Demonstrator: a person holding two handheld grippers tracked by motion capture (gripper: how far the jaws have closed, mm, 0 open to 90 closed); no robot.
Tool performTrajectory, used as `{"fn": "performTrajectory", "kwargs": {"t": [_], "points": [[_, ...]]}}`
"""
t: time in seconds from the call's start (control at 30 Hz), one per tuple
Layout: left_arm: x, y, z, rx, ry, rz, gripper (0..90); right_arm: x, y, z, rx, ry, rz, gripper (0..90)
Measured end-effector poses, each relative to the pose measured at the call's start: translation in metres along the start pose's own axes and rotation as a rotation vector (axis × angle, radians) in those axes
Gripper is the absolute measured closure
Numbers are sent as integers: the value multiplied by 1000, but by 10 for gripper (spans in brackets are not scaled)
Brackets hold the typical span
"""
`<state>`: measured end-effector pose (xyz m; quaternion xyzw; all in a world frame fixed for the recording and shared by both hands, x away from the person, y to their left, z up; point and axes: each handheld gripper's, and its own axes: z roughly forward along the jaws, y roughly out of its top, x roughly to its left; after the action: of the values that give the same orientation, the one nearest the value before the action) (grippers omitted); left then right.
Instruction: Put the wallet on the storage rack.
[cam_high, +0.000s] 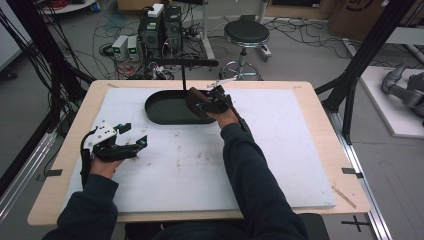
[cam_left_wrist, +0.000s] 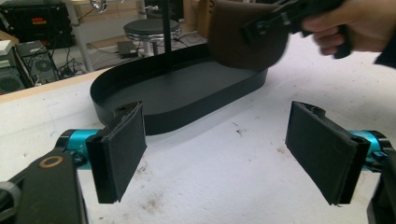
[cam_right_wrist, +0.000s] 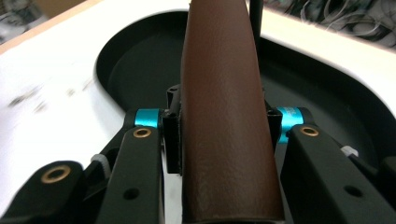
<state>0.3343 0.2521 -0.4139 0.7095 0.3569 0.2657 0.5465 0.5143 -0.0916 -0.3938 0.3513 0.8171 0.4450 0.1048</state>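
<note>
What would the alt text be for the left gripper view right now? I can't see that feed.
The left gripper is open above the white table mat, its two black padded jaws wide apart with nothing between them. Beyond them sits a black oval tray with a thin upright post. At top right, the person's other hand holds the right gripper, shut on a brown leathery pouch over the tray's far end.

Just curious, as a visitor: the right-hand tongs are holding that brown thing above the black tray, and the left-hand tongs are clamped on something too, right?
Not quite. The left tongs are open and hold nothing; the left gripper view shows bare table between their pads. The rest stands: the right tongs grip the brown object over the black tray.
</note>
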Motion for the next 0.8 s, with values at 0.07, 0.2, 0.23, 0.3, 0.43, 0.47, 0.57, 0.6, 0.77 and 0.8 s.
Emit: {"fn": "performTrajectory", "kwargs": {"t": [0.07, 0.2, 0.23, 0.3, 0.43, 0.47, 0.57, 0.6, 0.77, 0.8], "points": [[0, -1, -2, 0, 0, -4, 201, 0, 4, 12, 6, 0, 26, 640], [-3, -4, -5, 0, -8, -19, 201, -1, 8, 34, 29, 4, 75, 636], [-3, -5, -6, 1, -10, -20, 201, 0, 8, 39, 14, -1, 85, 635], [-4, -6, -6, 1, -15, -23, 201, 0, 6, 44, 15, -11, 102, 617], [-5, -7, -8, 2, -23, -21, 201, -1, 3, 46, -13, -111, 122, 392], [-5, -7, -8, 2, -24, -23, 201, 0, 3, 43, -11, -165, 103, 389], [-4, -7, -8, 5, -19, -28, 201, -2, 5, 31, 12, -215, 61, 371], [-3, -7, -8, 6, -18, -29, 200, -4, 6, 26, 17, -211, 55, 371], [-5, -7, -6, 4, -20, -40, 200, -9, 4, -9, -37, -216, 8, 384], [-5, -6, -6, 4, -24, -42, 200, -12, 2, -19, -49, -214, 3, 388]]}}
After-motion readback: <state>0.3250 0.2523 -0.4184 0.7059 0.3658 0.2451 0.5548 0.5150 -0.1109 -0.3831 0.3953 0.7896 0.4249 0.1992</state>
